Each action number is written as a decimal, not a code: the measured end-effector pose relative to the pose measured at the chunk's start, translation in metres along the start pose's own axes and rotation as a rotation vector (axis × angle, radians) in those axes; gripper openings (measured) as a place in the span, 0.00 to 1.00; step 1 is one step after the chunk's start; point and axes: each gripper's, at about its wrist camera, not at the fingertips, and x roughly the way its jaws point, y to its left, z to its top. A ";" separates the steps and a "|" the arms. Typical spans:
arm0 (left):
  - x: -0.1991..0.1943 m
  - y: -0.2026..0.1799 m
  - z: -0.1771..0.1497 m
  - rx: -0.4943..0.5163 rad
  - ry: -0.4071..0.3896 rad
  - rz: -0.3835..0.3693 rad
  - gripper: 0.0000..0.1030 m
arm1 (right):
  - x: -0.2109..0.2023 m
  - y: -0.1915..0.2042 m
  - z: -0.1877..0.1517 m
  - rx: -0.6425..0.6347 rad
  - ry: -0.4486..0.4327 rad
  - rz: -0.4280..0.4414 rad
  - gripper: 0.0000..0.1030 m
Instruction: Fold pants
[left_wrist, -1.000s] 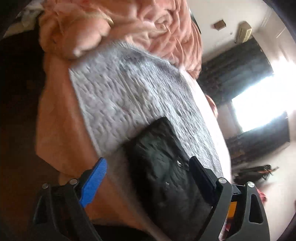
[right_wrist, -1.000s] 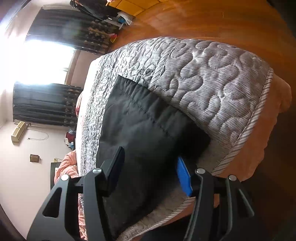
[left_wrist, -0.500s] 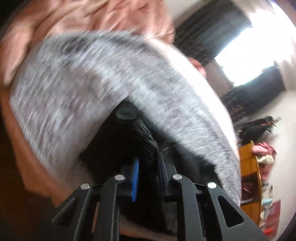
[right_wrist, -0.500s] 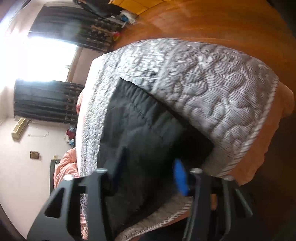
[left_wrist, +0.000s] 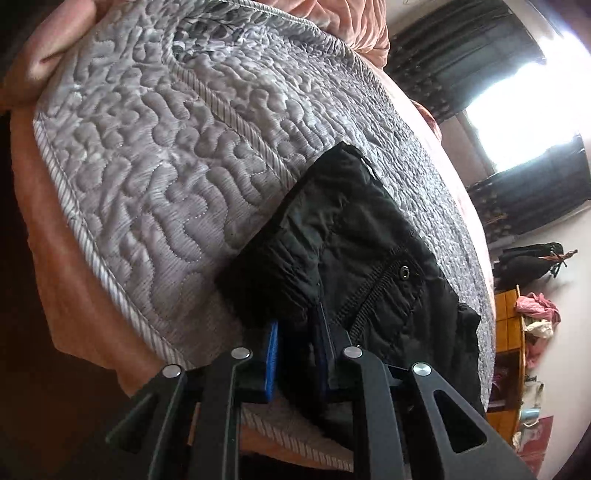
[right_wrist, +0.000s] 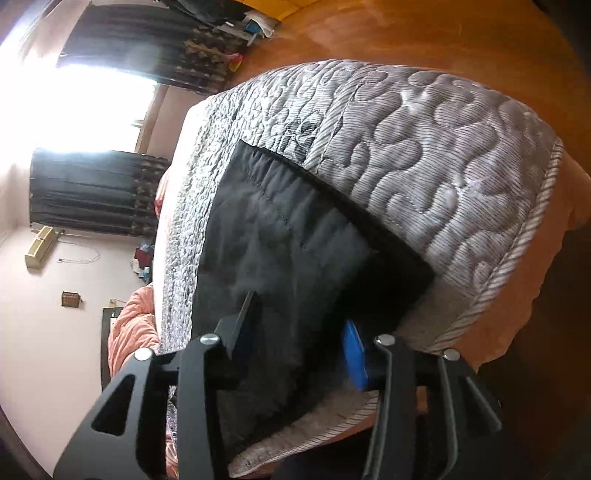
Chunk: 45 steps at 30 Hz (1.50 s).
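Black pants (left_wrist: 369, 251) lie folded on a grey quilted bedspread (left_wrist: 177, 155) near the bed's edge. In the left wrist view my left gripper (left_wrist: 295, 332) is shut on the gathered waistband end of the pants, with a snap button (left_wrist: 405, 272) just beyond. In the right wrist view the pants (right_wrist: 288, 243) show as a flat dark rectangle on the bedspread (right_wrist: 424, 155). My right gripper (right_wrist: 299, 325) is open, its fingers straddling the near edge of the pants, the blue pad (right_wrist: 354, 354) at the right.
An orange-pink sheet (left_wrist: 66, 266) hangs below the quilt edge. A pink crumpled blanket (left_wrist: 354, 26) lies at the far end. Wooden floor (right_wrist: 406, 33) lies beyond the bed corner. Dark curtains (right_wrist: 96, 192) and bright windows stand behind, with cluttered shelves (left_wrist: 524, 332) at the right.
My left gripper went from open beside the pants to shut on their waistband end. My right gripper stayed open and moved slightly forward over the pants' edge.
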 end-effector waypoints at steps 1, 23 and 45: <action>-0.002 -0.002 0.000 0.004 -0.001 0.014 0.16 | -0.001 0.006 0.001 -0.020 0.000 -0.007 0.09; -0.038 -0.038 -0.017 0.122 -0.117 0.163 0.18 | -0.056 -0.027 -0.008 0.002 -0.132 0.003 0.31; 0.016 -0.063 -0.034 0.171 -0.019 0.157 0.54 | -0.044 -0.080 -0.001 0.161 -0.139 0.168 0.56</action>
